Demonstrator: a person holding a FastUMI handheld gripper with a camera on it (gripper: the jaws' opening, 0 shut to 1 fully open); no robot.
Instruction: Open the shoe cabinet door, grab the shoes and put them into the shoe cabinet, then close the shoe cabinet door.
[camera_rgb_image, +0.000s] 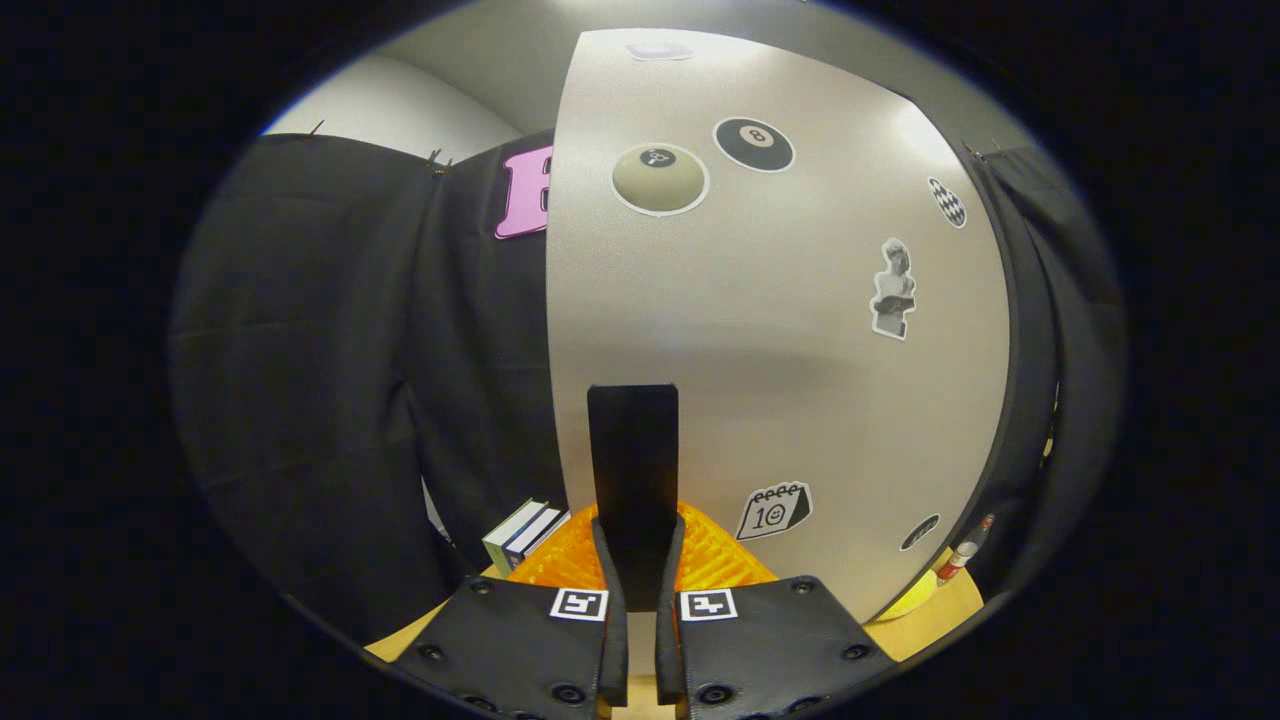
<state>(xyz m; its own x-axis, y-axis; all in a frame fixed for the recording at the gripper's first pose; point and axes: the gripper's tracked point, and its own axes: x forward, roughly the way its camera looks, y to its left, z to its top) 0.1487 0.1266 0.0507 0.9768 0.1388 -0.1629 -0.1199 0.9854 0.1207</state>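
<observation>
Gripper view — I see my gripper (637, 560) clamped on the cabinet door (780, 330)'s black handle (633, 470), dead ahead at twelve o'clock.

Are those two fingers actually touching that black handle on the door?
Touching. In the gripper view, both fingers press against the sides of the black handle on the cabinet door.

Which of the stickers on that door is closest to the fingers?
The calendar sticker, low on the door just right of the handle the fingers are shut on. The ball stickers and the statue sticker sit higher up.
</observation>
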